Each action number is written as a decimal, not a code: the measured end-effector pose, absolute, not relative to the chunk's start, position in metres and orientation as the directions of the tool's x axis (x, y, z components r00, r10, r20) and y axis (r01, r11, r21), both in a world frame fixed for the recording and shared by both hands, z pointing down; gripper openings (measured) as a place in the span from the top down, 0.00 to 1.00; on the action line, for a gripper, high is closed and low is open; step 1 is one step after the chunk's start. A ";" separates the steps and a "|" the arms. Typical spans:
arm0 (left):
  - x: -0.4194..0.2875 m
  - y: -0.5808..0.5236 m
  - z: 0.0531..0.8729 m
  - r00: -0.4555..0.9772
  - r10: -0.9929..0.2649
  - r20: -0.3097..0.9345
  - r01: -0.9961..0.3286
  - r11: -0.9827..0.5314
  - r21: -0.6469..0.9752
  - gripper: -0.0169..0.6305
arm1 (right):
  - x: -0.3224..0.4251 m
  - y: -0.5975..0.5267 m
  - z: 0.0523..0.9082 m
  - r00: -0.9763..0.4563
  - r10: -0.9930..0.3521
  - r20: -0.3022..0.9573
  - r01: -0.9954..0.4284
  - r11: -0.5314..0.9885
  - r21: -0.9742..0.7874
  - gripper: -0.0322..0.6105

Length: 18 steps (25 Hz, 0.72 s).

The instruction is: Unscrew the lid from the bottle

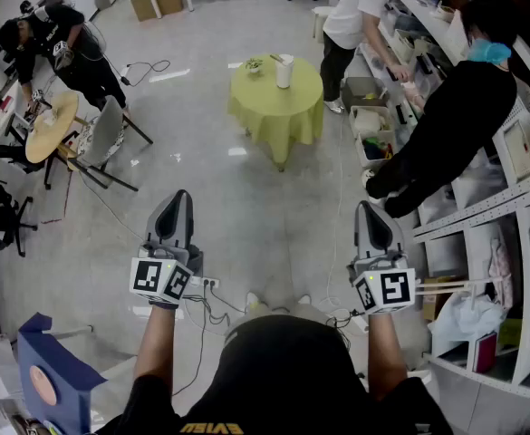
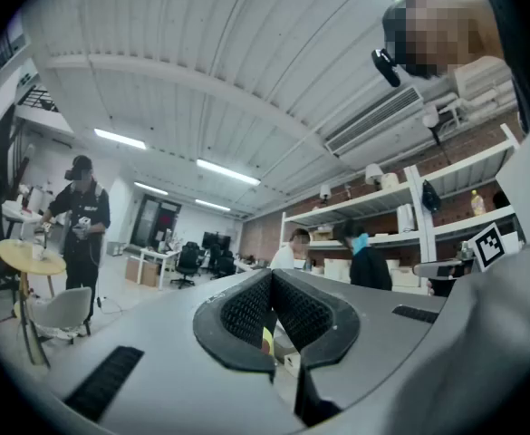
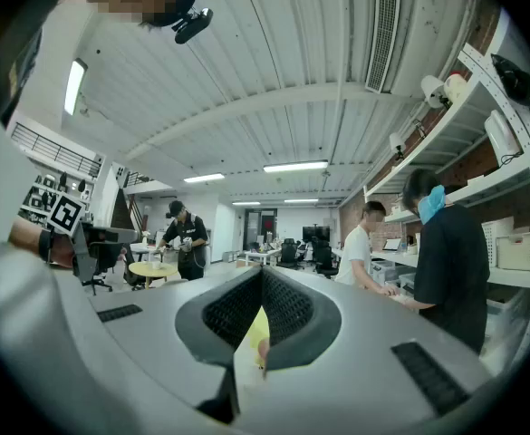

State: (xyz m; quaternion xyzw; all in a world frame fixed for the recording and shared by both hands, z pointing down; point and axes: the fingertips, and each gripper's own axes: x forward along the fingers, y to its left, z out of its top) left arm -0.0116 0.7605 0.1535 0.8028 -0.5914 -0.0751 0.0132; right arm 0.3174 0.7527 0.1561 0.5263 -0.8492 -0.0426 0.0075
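Observation:
A round table with a yellow-green cloth (image 1: 274,109) stands several steps ahead of me. On it are a white upright container (image 1: 284,71), which may be the bottle, and a small green item (image 1: 253,64); no lid can be made out at this distance. My left gripper (image 1: 178,199) and right gripper (image 1: 371,210) are held side by side over the floor, far short of the table. Both are shut with nothing held. In the left gripper view the jaws (image 2: 272,275) meet at their tips, as they do in the right gripper view (image 3: 261,273), with a sliver of yellow cloth (image 3: 256,330) below.
One person bends over a round wooden table (image 1: 52,127) at the left, beside a grey chair (image 1: 107,134). Two people work at the shelves (image 1: 518,220) along the right. Cables and a power strip (image 1: 208,286) lie on the floor at my feet. A blue box (image 1: 52,379) sits bottom left.

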 end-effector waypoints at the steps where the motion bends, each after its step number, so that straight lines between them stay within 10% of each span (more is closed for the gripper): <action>1: -0.012 0.763 0.156 0.278 -0.955 -0.102 -0.950 -0.289 0.116 0.95 | 0.315 0.751 0.153 -0.449 -0.892 -0.039 -0.892 0.446 0.080 0.95; 18: -0.011 0.771 0.177 0.208 -0.975 -0.080 -0.977 -0.211 0.030 0.95 | 0.338 0.737 0.173 -0.431 -0.902 -0.008 -0.902 0.431 0.024 0.95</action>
